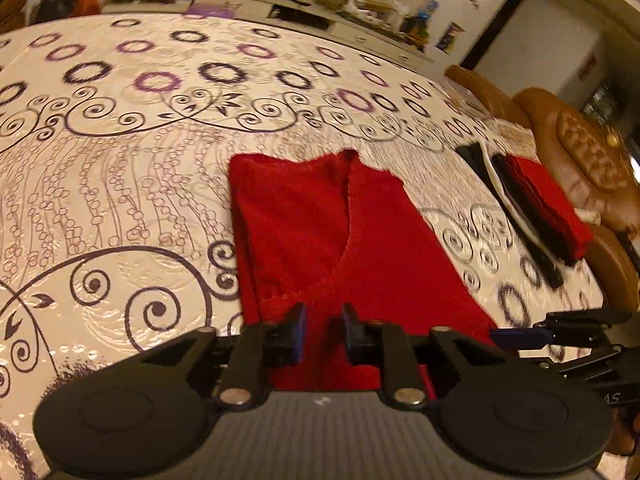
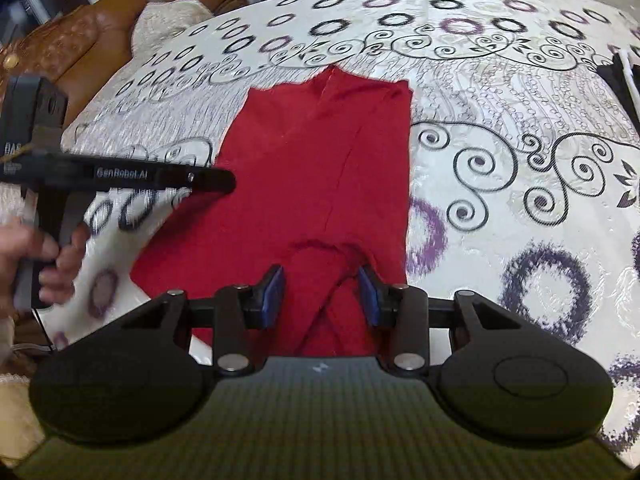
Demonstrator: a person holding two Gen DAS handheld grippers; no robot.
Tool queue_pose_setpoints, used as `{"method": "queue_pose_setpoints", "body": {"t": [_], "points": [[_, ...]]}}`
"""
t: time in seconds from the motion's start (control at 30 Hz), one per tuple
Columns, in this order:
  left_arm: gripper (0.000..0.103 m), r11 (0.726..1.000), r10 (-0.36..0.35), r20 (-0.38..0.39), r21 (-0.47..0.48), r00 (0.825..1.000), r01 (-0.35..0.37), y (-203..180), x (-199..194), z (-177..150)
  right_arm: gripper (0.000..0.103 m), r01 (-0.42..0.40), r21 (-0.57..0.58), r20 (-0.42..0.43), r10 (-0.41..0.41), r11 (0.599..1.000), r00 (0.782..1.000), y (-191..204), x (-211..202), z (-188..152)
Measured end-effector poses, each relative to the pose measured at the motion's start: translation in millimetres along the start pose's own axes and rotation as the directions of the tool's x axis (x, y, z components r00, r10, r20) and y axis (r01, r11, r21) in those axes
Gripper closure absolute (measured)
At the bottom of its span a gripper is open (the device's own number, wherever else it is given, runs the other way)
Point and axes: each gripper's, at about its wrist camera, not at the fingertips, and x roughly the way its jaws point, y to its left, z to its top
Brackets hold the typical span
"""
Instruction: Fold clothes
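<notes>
While both tools hang over it, a red knitted garment [image 1: 360,240] lies flat on a bed covered by a cream bedspread printed with dark and purple rings and scrolls [image 1: 120,200]; its sides are folded in over the middle, so that two scalloped edges run down the centre in the left wrist view. The left tool [image 1: 324,330] stands with its blue-padded fingers [image 1: 299,332] apart over the near hem of the red garment — nothing is pinched between them. The right tool [image 2: 322,296] is likewise parted above the neckline end, the fabric showing in the gap but the pads not pressing on it (a rumpled fold lies just beneath). In the right wrist view a person's hand [image 2: 44,256] grips the handle of the left tool, whose black arm reaches over the garment's edge. Off to one side on the bedspread sits a stack of folded clothes in black, white and red [image 1: 532,208]; beyond it stands a brown leather armchair [image 1: 580,160] — well apart from the garment.
</notes>
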Motion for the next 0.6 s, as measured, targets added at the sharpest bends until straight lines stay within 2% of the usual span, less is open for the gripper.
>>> {"method": "queue_pose_setpoints", "body": {"t": [0.03, 0.07, 0.1, 0.2, 0.27, 0.4, 0.5, 0.6], "points": [[0.035, 1.000, 0.010, 0.004, -0.019, 1.000, -0.010, -1, -1, 5, 0.051, 0.012, 0.022, 0.009, -0.012, 1.000, 1.000, 1, -2, 8], [0.014, 0.999, 0.037, 0.012, -0.021, 0.999, -0.037, -5, 1, 13, 0.048, 0.025, 0.045, 0.023, -0.026, 0.999, 0.999, 3, -2, 18], [0.009, 0.998, 0.064, 0.020, -0.023, 0.998, -0.063, -9, 2, 20, 0.041, 0.055, 0.065, 0.026, -0.057, 0.996, 0.998, 5, 0, 28], [0.009, 0.989, 0.143, 0.012, -0.051, 0.990, -0.142, -20, 10, 42, 0.036, 0.181, 0.112, 0.006, -0.183, 0.977, 0.983, 14, 10, 63], [0.010, 0.977, 0.198, -0.002, -0.086, 0.980, -0.197, -23, 15, 52, 0.036, 0.234, 0.151, -0.020, -0.233, 0.960, 0.972, 16, 17, 85], [0.008, 0.951, 0.264, -0.022, -0.163, 0.964, -0.264, -17, 17, 63, 0.036, 0.276, 0.252, -0.077, -0.265, 0.927, 0.961, 11, 28, 106], [0.005, 0.934, 0.312, -0.028, -0.174, 0.950, -0.312, -11, 14, 68, 0.036, 0.315, 0.254, -0.131, -0.290, 0.914, 0.948, 12, 36, 114], [0.001, 0.924, 0.344, -0.033, -0.168, 0.938, -0.344, -8, 9, 72, 0.036, 0.307, 0.245, -0.132, -0.282, 0.920, 0.950, 14, 37, 115]]}}
